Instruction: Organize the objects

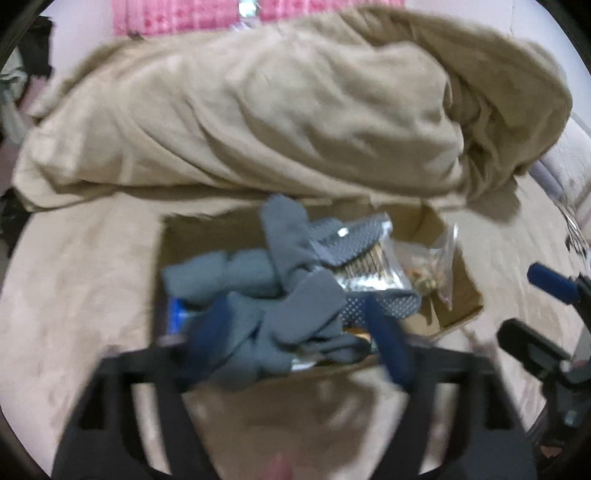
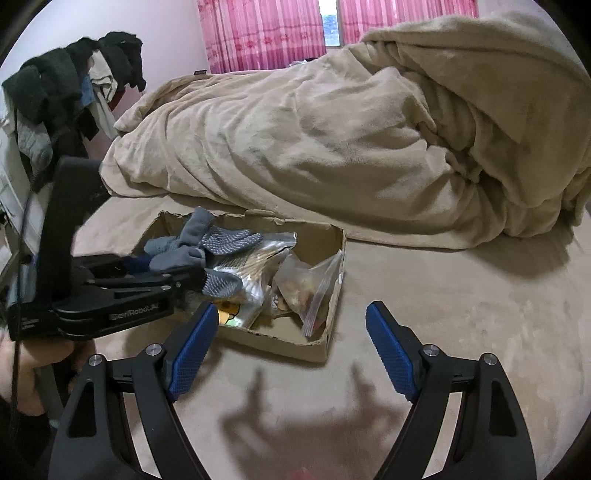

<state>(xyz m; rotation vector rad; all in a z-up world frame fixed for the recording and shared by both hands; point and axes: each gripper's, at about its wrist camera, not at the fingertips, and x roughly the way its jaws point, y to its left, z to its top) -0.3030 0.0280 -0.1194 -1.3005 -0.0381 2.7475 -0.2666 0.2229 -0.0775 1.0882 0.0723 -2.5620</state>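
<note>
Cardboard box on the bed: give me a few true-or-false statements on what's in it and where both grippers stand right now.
1. The grey socks lie in the cardboard box. True.
2. The right gripper is clamped on the zip bag. False: its jaws stand open over bare bed, nothing between them.
3. The left gripper is open over the box. True; the socks lie between its fingers, but the pads do not press them.
4. The box sits on top of the beige blanket. False: it sits on the bed in front of the blanket.
5. The curtains are blue. False: they are pink.
</note>
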